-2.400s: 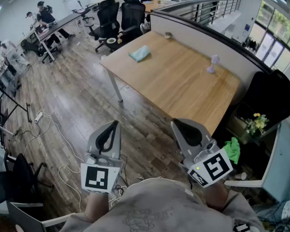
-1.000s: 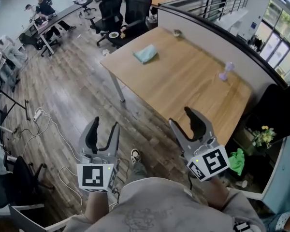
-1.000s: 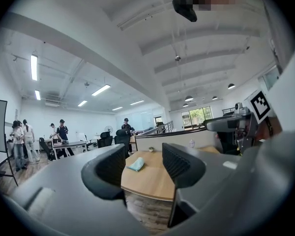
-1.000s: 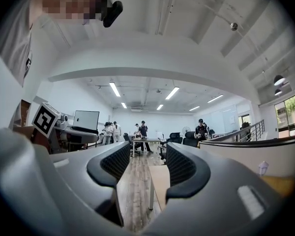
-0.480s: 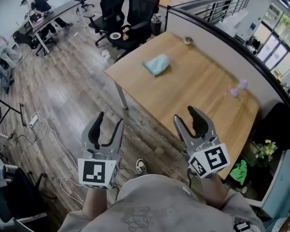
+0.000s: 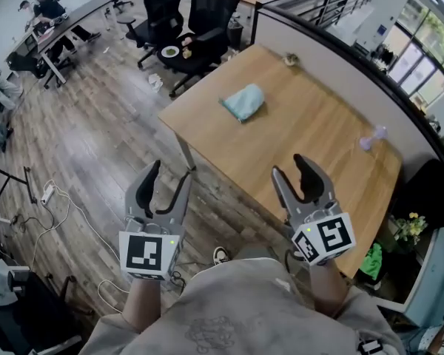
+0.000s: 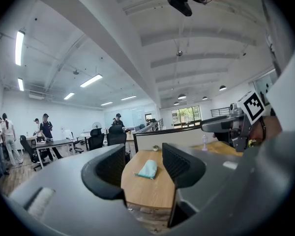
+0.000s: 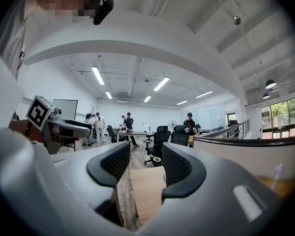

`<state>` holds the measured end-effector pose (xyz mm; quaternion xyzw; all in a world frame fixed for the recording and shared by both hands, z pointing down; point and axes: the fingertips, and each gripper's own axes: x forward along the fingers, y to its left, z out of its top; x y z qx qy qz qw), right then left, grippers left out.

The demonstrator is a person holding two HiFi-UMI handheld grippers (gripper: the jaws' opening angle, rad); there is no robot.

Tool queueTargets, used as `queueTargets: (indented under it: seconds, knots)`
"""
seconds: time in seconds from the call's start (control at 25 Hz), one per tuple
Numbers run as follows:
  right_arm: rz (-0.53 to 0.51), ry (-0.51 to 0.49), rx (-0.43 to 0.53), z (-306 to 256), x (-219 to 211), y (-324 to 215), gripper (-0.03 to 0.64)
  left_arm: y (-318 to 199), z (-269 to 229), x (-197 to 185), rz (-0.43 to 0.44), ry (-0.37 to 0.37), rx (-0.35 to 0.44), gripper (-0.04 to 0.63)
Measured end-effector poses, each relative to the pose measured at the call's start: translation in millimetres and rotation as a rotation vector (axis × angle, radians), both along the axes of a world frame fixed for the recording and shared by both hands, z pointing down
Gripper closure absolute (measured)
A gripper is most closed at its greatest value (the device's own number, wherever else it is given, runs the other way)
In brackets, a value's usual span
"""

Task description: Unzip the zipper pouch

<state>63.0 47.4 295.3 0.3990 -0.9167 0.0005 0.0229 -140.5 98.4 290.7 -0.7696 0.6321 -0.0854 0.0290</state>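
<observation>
Head view shows the left gripper (image 6: 168,177) and the right gripper (image 6: 290,168) held up side by side near the front edge of the wooden bench (image 6: 303,135). Each has its fingers spread wide with nothing between them. The pale blue zipper pouch (image 6: 244,100) lies flat toward the bench's left end, well apart from both grippers, and a small lilac object (image 6: 375,137) stands near the right end.
</observation>
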Motion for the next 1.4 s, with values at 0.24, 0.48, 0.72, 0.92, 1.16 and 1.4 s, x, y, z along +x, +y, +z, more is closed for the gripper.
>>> queueTargets:
  seconds: [0.24,0.48,0.72,0.92,1.16,1.4]
  knots:
    - [0.033,0.016,-0.037,17.3,2.7,-40.8,0.405,-49.6,6.2,3.1,0.04,0.027,0.0,0.4]
    - [0.04,0.018,-0.057,28.5,2.2,-100.5,0.403,-119.4,12.3,11.5,0.089,0.035,-0.017,0.4]
    - [0.027,0.013,-0.093,38.9,6.2,-165.2,0.405,-182.1,19.7,26.2,0.093,-0.011,-0.089,0.399]
    - [-0.005,0.03,-0.099,45.6,5.6,-200.4,0.405,-219.7,22.6,31.7,0.109,-0.041,-0.065,0.399]
    - [0.01,0.025,-0.122,51.9,10.2,-225.9,0.405,-244.7,29.1,35.0,0.117,-0.057,-0.116,0.396]
    - [0.033,0.047,-0.163,61.2,3.9,-241.0,0.405,-264.8,30.1,29.6,0.155,-0.066,-0.127,0.396]
